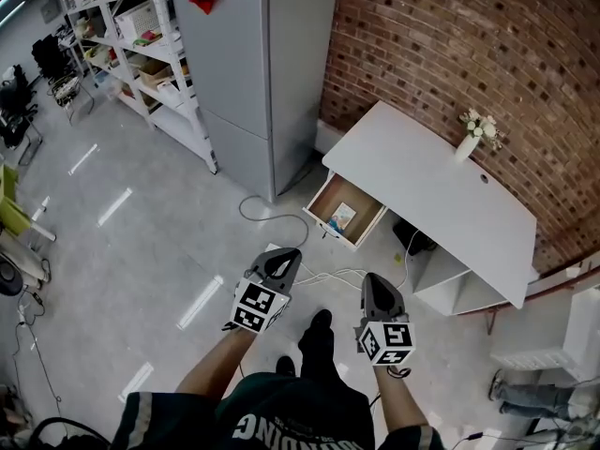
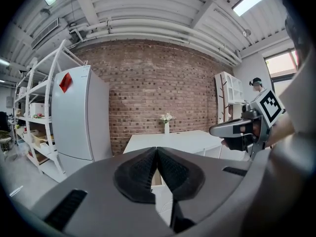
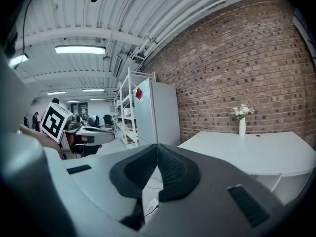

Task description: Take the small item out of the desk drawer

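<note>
The white desk [image 1: 441, 181] stands against the brick wall at the right of the head view. Its wooden drawer [image 1: 323, 198] is pulled open toward me, and a small light-coloured item [image 1: 341, 217] lies inside. Both grippers hang in the air in front of my body, well short of the drawer. My left gripper [image 1: 284, 259] has its pads pressed together with nothing between them, as the left gripper view [image 2: 157, 152] shows. My right gripper [image 1: 375, 284] is shut and empty too, with its pads meeting in the right gripper view [image 3: 157, 149].
A grey fridge [image 1: 267, 64] stands left of the desk, with white shelving [image 1: 141, 45] beyond it. Cables [image 1: 272, 218] trail over the floor before the drawer. A vase of flowers [image 1: 472, 139] sits on the desk, and an open cubby [image 1: 441, 279] lies under it.
</note>
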Demonstrator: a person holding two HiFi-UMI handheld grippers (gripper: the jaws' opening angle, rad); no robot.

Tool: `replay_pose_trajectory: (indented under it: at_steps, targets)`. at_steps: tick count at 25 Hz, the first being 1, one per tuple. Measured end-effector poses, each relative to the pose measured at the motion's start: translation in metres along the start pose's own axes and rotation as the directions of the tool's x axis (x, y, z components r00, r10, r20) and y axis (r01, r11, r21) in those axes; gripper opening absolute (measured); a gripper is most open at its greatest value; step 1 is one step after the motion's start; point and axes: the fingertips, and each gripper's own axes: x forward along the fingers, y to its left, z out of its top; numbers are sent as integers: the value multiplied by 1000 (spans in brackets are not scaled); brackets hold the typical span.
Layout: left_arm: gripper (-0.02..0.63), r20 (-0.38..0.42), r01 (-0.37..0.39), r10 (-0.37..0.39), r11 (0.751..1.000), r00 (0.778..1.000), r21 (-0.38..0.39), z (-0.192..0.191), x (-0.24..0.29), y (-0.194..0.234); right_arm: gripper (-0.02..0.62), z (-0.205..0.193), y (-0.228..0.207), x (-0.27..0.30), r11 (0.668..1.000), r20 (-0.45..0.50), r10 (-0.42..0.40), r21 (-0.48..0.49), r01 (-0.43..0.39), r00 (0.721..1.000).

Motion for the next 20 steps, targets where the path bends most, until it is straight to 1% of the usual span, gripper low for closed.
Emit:
replay_pose_trajectory:
  at_steps: [8, 14, 20]
  targets:
    - [15, -34, 27, -27, 1000, 999, 2, 8, 70, 28, 25, 20, -44, 64, 1000, -9, -9, 8, 9, 1000]
    - [17, -61, 27, -28, 1000, 998, -11, 14, 123, 45, 23, 32, -76, 111, 1000, -36, 14, 0, -14, 999]
    - [17, -88, 24, -27, 999, 996, -32, 19, 162, 55, 23, 35, -101, 144, 1000, -65, 28, 8, -27, 998]
